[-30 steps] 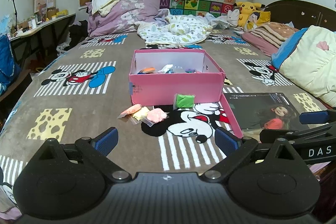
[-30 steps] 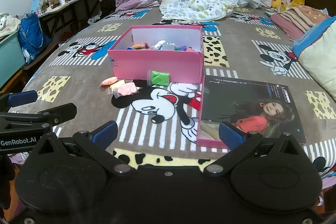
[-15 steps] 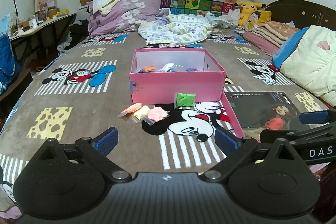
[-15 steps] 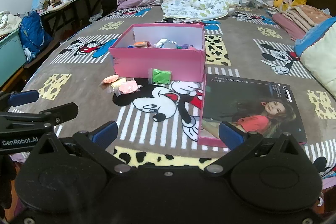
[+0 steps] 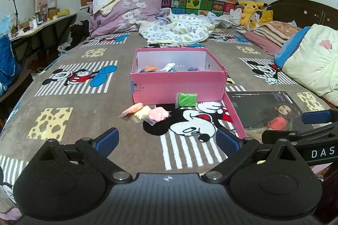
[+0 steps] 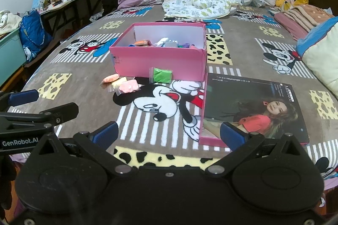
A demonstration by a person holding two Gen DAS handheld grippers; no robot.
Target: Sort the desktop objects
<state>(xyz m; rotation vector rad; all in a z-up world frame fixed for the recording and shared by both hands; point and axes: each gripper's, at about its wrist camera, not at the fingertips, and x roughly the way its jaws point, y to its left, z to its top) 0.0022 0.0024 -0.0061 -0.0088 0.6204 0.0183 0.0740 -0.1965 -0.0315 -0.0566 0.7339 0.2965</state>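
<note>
- Left tongs [image 5: 166, 140]: released, blue-padded fingers spread wide, nothing between them; they hover low over the bed [image 5: 69, 96], near its front edge.
- Right tongs [image 6: 169, 134]: likewise released and empty, fingers wide apart, over the front of the bed.
- Pink box [image 5: 177, 87]: open-topped, white inside, mid-bed on a grey cartoon-mouse blanket. Small coloured packets lie on its floor; orange, white, blue and purple show above the near wall.
- Box lid [image 6: 251, 106]: lies flat just right of the box, pink rim, dark printed photo of a person on top. Its far corner sits close to the box's right front corner.
- Green clay packet [image 5: 187, 99]: clear bag, bright green lump, leaning against the box's front wall.
- Orange clay packet [image 5: 134, 108], yellow clay packet [image 5: 142, 112], pink clay packet [image 5: 158, 114]: three bagged lumps in a touching row on the blanket, just in front of the box's left corner, left of the green one.
- All four loose packets lie well ahead of both tongs.
</note>
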